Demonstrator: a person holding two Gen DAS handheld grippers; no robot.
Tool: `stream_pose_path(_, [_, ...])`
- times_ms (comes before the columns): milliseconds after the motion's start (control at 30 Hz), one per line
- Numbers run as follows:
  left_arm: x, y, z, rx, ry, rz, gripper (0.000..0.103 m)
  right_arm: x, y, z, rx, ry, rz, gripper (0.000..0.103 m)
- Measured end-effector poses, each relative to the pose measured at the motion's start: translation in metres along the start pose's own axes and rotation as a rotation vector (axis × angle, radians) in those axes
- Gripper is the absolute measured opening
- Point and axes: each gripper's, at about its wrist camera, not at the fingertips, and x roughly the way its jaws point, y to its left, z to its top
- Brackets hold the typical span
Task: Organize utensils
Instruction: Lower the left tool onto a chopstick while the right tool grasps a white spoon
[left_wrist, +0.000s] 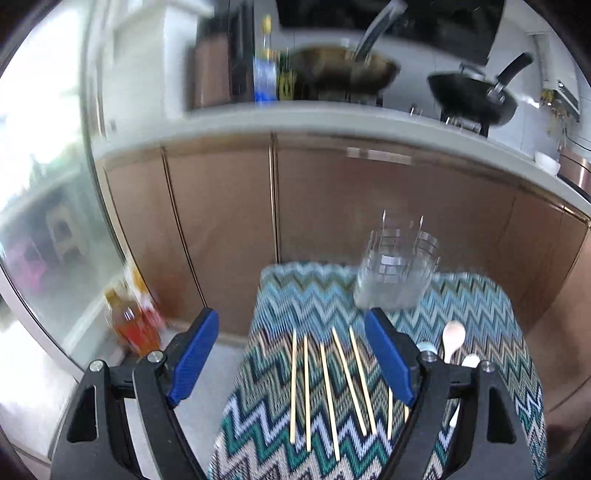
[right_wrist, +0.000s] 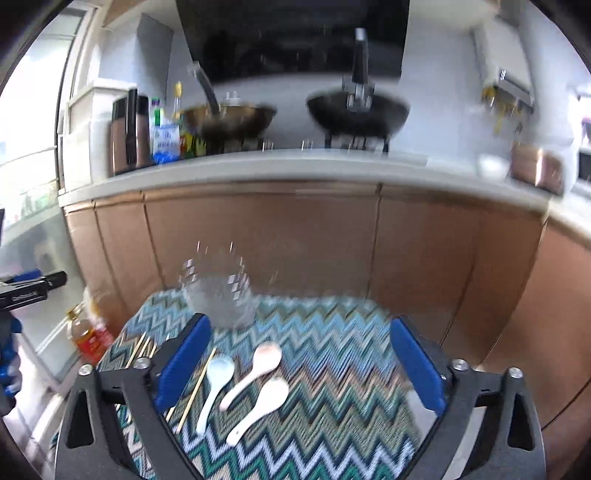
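Note:
Several wooden chopsticks (left_wrist: 327, 384) lie side by side on a zigzag-patterned cloth (left_wrist: 288, 302), between the blue pads of my left gripper (left_wrist: 291, 358), which is open and empty above them. A clear glass holder (left_wrist: 395, 273) stands at the cloth's far edge. Three white ceramic spoons (right_wrist: 251, 380) lie on the cloth (right_wrist: 325, 332) between the pads of my right gripper (right_wrist: 301, 360), also open and empty. The glass holder (right_wrist: 218, 291) shows behind the right gripper's left pad, and one chopstick (right_wrist: 195, 387) lies left of the spoons.
Brown cabinet doors (left_wrist: 369, 206) and a white counter (left_wrist: 332, 118) rise behind the table. Two woks (right_wrist: 354, 107) and bottles (right_wrist: 166, 136) stand on the counter. An oil bottle (left_wrist: 135, 325) stands on the floor at the left.

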Motion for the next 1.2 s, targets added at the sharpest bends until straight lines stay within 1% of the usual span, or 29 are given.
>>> stream_pose_path(67, [0.022,0.006,-0.006,-0.018,0.068,-0.03,0.08,0.022,-0.007,-0.011,0.031,0.07,0.039,0.085])
stream_pose_path(133, [0.044,0.012,-0.013,-0.047,0.147,-0.086,0.079,0.041,-0.012,-0.019,0.053,0.125,0.072,0.075])
stream_pose_path(200, [0.062,0.015,-0.018,-0.07,0.214,-0.122,0.078,0.061,-0.016,-0.029,0.074,0.184,0.106,0.071])
stream_pose_path(233, [0.076,0.016,-0.022,-0.085,0.253,-0.14,0.076,0.073,-0.016,-0.034,0.08,0.217,0.124,0.068])
stream_pose_path(267, [0.085,0.017,-0.024,-0.096,0.279,-0.155,0.069,0.082,-0.018,-0.04,0.086,0.244,0.142,0.066])
stream_pose_path(300, [0.097,0.017,-0.026,-0.11,0.317,-0.183,0.064,0.088,-0.018,-0.043,0.094,0.267,0.159,0.062])
stream_pose_path(333, [0.105,0.017,-0.028,-0.118,0.34,-0.202,0.052,0.1,-0.018,-0.049,0.105,0.3,0.184,0.057])
stream_pose_path(367, [0.118,0.017,-0.031,-0.134,0.382,-0.23,0.041,0.106,-0.018,-0.052,0.112,0.318,0.198,0.055])
stream_pose_path(400, [0.128,0.017,-0.032,-0.147,0.415,-0.248,0.037,0.115,-0.017,-0.056,0.123,0.348,0.217,0.049])
stream_pose_path(433, [0.139,0.017,-0.035,-0.161,0.449,-0.264,0.032,0.122,-0.017,-0.059,0.131,0.37,0.231,0.047])
stream_pose_path(500, [0.161,0.016,-0.039,-0.17,0.498,-0.271,0.031,0.132,-0.017,-0.065,0.146,0.41,0.263,0.047])
stream_pose_path(533, [0.169,0.016,-0.04,-0.173,0.516,-0.265,0.031,0.138,-0.017,-0.068,0.152,0.429,0.276,0.046])
stream_pose_path(633, [0.188,0.015,-0.043,-0.181,0.563,-0.269,0.024,0.152,-0.018,-0.073,0.17,0.471,0.301,0.044])
stream_pose_path(667, [0.195,0.014,-0.044,-0.176,0.573,-0.264,0.024,0.156,-0.019,-0.075,0.173,0.477,0.305,0.044])
stream_pose_path(733, [0.205,0.012,-0.045,-0.166,0.586,-0.255,0.024,0.164,-0.021,-0.079,0.182,0.496,0.314,0.044])
stream_pose_path(833, [0.22,0.01,-0.044,-0.151,0.604,-0.233,0.02,0.175,-0.021,-0.086,0.192,0.523,0.324,0.044])
stream_pose_path(1067, [0.242,0.009,-0.048,-0.131,0.638,-0.194,0.011,0.183,-0.025,-0.09,0.202,0.547,0.342,0.043])
stream_pose_path(1200, [0.253,0.01,-0.054,-0.127,0.664,-0.182,0.008,0.19,-0.027,-0.089,0.208,0.56,0.358,0.041])
